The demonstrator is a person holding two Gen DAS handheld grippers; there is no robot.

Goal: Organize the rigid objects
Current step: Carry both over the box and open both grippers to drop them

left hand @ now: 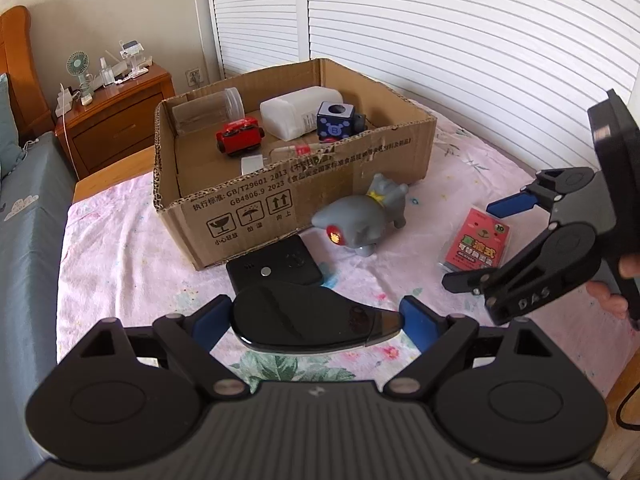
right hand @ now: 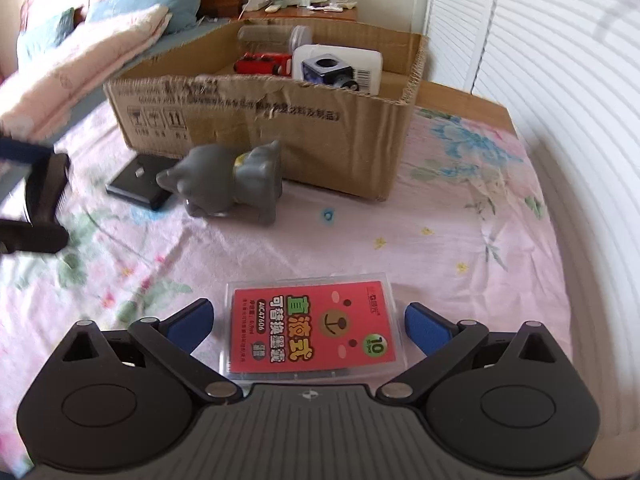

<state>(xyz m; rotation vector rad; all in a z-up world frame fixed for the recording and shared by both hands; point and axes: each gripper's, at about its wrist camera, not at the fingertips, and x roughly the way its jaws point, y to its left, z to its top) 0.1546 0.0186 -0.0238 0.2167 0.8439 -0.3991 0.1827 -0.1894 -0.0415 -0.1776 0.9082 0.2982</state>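
A cardboard box [left hand: 304, 184] stands on the bed and holds a red toy car [left hand: 239, 136], a white plastic container [left hand: 298, 114], a blue cube [left hand: 335, 120] and a clear jar [left hand: 208, 110]. My left gripper [left hand: 316, 322] is open around a glossy black oblong object [left hand: 308, 320], with small gaps at both pads. My right gripper [right hand: 308, 320] is open over a red ink-cartridge case [right hand: 314, 328] lying on the sheet; the case also shows in the left wrist view [left hand: 476, 246]. A grey toy animal [left hand: 366, 216] and a flat black device [left hand: 276, 268] lie in front of the box.
The bed has a pink floral sheet [right hand: 460, 220]. A wooden nightstand [left hand: 116, 116] with a small fan and clutter stands behind the box. White louvred doors [left hand: 440, 28] line the far side. Pillows and a folded blanket [right hand: 80, 52] lie at the bed's head.
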